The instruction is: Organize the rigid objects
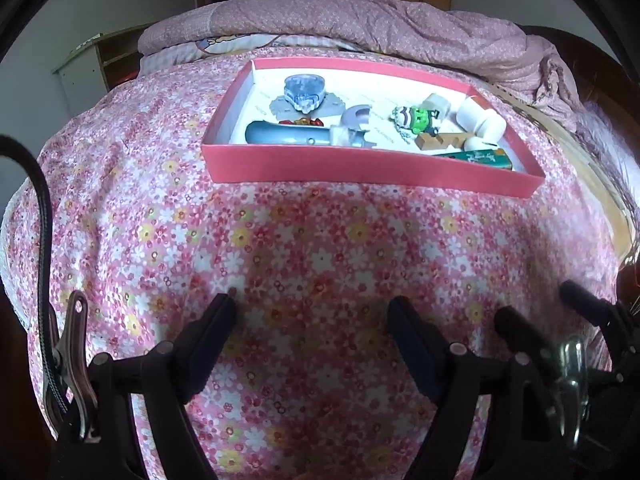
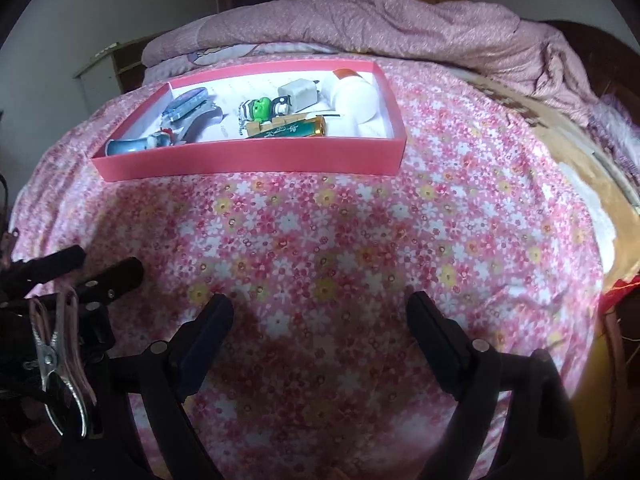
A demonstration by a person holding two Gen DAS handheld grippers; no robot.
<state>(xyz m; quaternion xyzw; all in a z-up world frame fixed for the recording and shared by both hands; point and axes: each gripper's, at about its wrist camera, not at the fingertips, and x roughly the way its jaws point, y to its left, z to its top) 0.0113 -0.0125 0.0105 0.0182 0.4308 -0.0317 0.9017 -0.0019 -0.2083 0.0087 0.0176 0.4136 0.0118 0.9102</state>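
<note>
Bedroom scene: floral pink bedsheet (image 1: 312, 240) covers the bed, a rumpled pink quilt (image 1: 400, 28) is bunched at the far end, wooden furniture behind. Red shallow box (image 1: 360, 168) sits on the sheet ahead of both grippers, white inside, and all the visible small rigid items are in it: blue-grey toy (image 1: 280, 134) along the near wall, translucent blue piece (image 1: 303, 88) on a grey base toward the back left, green figure keychain (image 1: 416, 120) in the middle, white bottle (image 1: 480, 118) at the right, green-and-gold tube (image 2: 292, 128) by the near wall, white charger block (image 2: 298, 96) behind the figure. Left gripper (image 1: 312, 308) hovers low over bare sheet, jaws spread wide, nothing between them. Right gripper (image 2: 320, 306) is likewise wide apart and empty, just beside the left one, whose fingers show at the left edge of the right wrist view. No loose items visible on the sheet between grippers and box. Judgement: collecting into the box looks done or nearly so; this reads as an end or between-steps pose. Any next move would likely mean reaching forward over the near wall to straighten the crowded items, with a narrowed jaw opening to avoid knocking neighbours.
</note>
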